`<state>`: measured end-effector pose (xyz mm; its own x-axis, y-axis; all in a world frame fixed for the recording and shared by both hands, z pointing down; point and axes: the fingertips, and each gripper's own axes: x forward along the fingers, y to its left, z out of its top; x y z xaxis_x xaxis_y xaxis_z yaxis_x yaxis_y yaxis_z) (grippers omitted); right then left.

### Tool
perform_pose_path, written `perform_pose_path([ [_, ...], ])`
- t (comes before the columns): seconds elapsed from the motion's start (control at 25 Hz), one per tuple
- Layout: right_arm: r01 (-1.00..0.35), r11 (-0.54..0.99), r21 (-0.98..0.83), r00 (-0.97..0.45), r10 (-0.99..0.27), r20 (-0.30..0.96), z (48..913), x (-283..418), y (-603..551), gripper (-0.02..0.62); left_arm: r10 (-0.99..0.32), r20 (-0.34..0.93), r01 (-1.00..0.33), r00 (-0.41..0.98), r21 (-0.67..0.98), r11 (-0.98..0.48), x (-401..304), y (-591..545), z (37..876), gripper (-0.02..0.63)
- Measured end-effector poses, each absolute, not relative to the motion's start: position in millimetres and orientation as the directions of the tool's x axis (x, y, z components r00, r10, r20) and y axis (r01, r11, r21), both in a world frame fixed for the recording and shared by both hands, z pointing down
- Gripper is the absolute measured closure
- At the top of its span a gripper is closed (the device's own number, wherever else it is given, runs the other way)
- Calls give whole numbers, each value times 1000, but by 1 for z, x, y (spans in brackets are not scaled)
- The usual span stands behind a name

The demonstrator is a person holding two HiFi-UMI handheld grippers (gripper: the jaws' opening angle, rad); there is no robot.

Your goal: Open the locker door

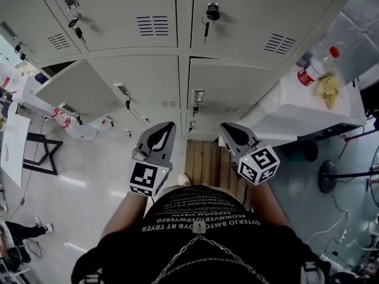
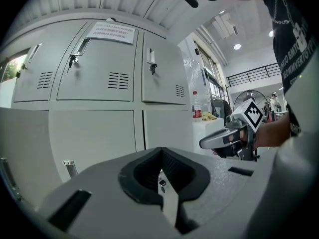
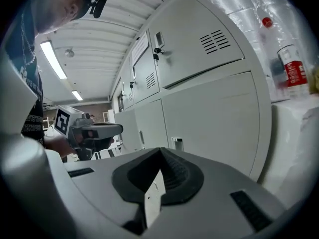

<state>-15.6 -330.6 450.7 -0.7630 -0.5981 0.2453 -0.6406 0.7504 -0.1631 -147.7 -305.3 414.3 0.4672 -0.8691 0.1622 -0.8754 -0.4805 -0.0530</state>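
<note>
I see left gripper [image 1: 166,129] and right gripper [image 1: 228,130] closed on nothing, locker door [image 1: 231,99] apart at twelve o'clock, its latch [image 1: 198,97] indistinct.

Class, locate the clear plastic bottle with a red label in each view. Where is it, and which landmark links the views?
Head view: the clear plastic bottle with a red label is upper right, on a white counter.
Left gripper view: the bottle, right of centre.
Right gripper view: the bottle, far right edge, blurred.
Shared landmark: the grey metal lockers, left of it throughout.
</note>
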Motion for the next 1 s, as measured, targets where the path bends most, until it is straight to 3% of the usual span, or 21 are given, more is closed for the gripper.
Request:
perform_pose_path([
  [0.32, -623, 770, -139, -772, -574, 274, 462, -60, -371, 598, -863, 170, -871, 476, -45, -489, -167, -322, 419, 607],
  [0.6, -595, 786, -169, -794, -542, 275, 473, -88, -395, 501, -874, 196, -885, 445, -52, -463, -182, -321, 431, 607],
  [1.0, -663, 737, -130, -729, -597, 333, 496, -108, -424, 483, -890, 203, -904, 408, -50, -425, -196, -321, 433, 607],
])
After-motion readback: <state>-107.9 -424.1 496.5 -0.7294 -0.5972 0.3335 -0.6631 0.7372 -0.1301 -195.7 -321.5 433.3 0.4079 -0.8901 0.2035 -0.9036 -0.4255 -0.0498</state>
